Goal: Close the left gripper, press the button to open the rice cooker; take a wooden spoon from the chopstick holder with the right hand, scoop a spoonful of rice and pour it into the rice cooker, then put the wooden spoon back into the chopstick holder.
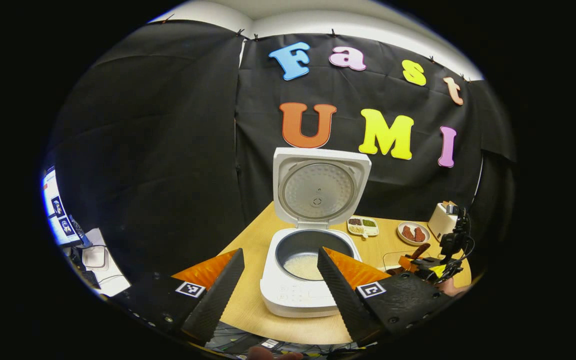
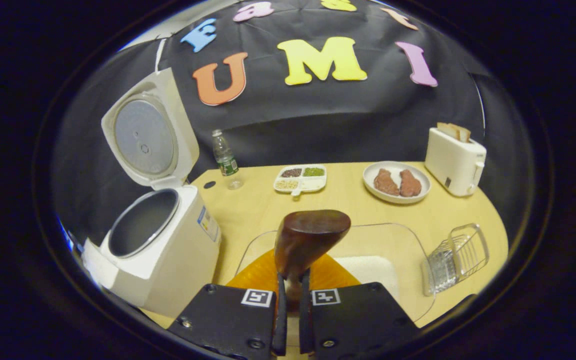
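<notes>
The white rice cooker [image 1: 295,295] stands open with its lid [image 1: 318,190] upright. A little rice [image 1: 304,266] lies in the bottom of its dark pot. My left gripper [image 1: 280,252] hangs open just in front of the cooker, with nothing between its fingers. My right gripper [image 2: 293,280] is shut on the handle of the dark wooden spoon [image 2: 310,240], whose bowl points forward over a clear tray [image 2: 418,245] holding white rice [image 2: 368,270]. The cooker [image 2: 168,250] is to the spoon's left. The wire chopstick holder [image 2: 458,257] lies at the right. The right gripper [image 1: 433,265] with the spoon [image 1: 420,250] also shows to the cooker's right.
On the wooden table [image 2: 258,205] stand a water bottle [image 2: 225,160], a divided dish of beans [image 2: 300,178], a plate with two pieces of meat [image 2: 396,182] and a white toaster [image 2: 455,160]. A monitor [image 1: 58,210] is off to the left.
</notes>
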Tool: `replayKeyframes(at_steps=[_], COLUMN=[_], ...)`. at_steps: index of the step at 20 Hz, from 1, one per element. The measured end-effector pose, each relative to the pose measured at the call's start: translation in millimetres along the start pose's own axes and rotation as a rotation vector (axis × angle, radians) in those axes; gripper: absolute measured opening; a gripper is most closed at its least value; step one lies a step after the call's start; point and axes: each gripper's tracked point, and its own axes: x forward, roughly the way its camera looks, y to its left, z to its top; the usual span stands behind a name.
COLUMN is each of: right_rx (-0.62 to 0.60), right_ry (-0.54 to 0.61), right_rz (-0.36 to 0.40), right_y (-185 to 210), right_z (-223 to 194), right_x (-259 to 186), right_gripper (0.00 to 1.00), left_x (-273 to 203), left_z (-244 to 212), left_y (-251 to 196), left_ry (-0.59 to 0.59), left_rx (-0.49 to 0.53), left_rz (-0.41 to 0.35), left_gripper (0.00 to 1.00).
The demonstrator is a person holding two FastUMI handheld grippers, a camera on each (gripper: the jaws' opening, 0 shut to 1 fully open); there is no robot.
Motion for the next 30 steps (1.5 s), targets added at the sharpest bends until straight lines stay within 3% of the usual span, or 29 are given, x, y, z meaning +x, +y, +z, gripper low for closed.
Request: replayKeyframes(at_steps=[1, 5, 11, 19, 24, 30], right_rx=[0.067, 0.256, 0.507, 0.75, 0.775, 0.694], right_ry=[0.017, 0.04, 0.021, -0.089, -0.113, -0.083], right_rz=[0.022, 0.067, 0.1, 0.192, 0.313, 0.477], right_y=[1, -4, -48, -88, -49, 63], right_z=[0, 5, 15, 74, 125, 165], right_x=[0, -4, -22, -66, -92, -78], right_gripper=[0.15, 0.15, 0.15, 0.15, 0.14, 0.15], left_x=[-2, -3, -4, -6, -7, -17], left_z=[0, -1, 6, 22, 27, 27], left_y=[-1, -8, -30, -57, -67, -47], left_ry=[0.0, 0.001, -0.01, -0.066, -0.089, -0.099], left_rx=[0.001, 0.007, 0.024, 0.016, 0.013, 0.024], left_rz=[-0.001, -0.003, -0.021, -0.012, -0.016, 0.006], left_gripper=[0.95, 0.95, 0.95, 0.94, 0.95, 0.94])
